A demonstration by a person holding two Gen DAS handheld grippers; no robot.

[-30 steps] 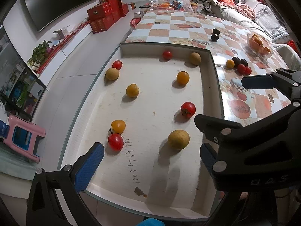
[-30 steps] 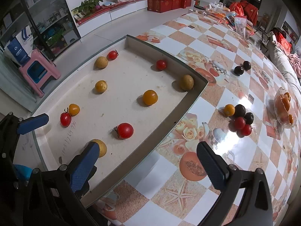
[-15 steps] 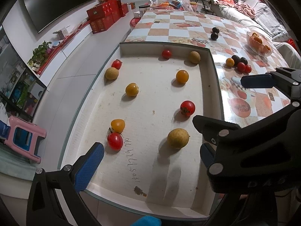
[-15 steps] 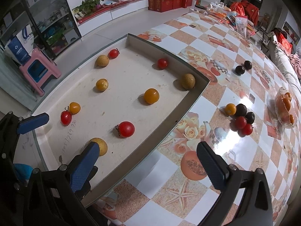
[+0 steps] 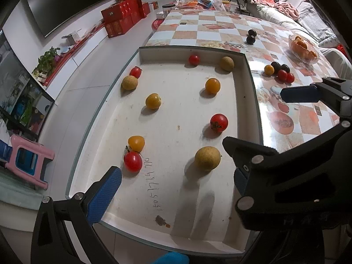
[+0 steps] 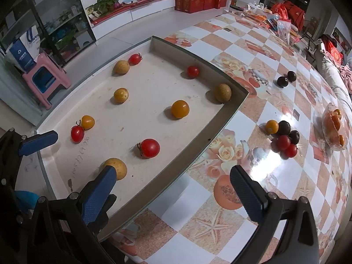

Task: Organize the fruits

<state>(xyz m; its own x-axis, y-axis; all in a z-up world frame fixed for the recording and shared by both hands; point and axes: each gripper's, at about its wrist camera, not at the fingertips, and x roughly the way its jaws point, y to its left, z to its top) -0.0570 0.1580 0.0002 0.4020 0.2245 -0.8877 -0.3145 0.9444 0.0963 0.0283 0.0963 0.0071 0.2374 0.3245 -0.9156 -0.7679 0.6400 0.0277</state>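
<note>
A shallow white tray (image 5: 241, 101) (image 6: 228, 112) holds several loose fruits: red tomatoes (image 5: 218, 122) (image 6: 149, 148), orange ones (image 5: 212, 85) (image 6: 180, 109) and tan round fruits (image 5: 207, 158) (image 6: 116, 168). A small pile of red, dark and orange fruits (image 5: 279, 71) (image 6: 283, 138) lies on the patterned table beside the tray. My left gripper (image 5: 176, 189) is open and empty over the tray's near end, with a tan fruit just ahead. My right gripper (image 6: 173, 193) is open and empty above the tray's right wall.
Two dark fruits (image 5: 251, 36) (image 6: 286, 79) lie farther back on the table. A glass bowl of orange fruit (image 5: 303, 49) (image 6: 334, 127) stands at the right. A pink stool (image 5: 28, 160) (image 6: 45, 79) stands on the floor to the left. Red boxes (image 5: 123, 19) stand by the wall.
Both grippers have drifted slightly forward over the tray. Both stay open and no fruit has moved.
</note>
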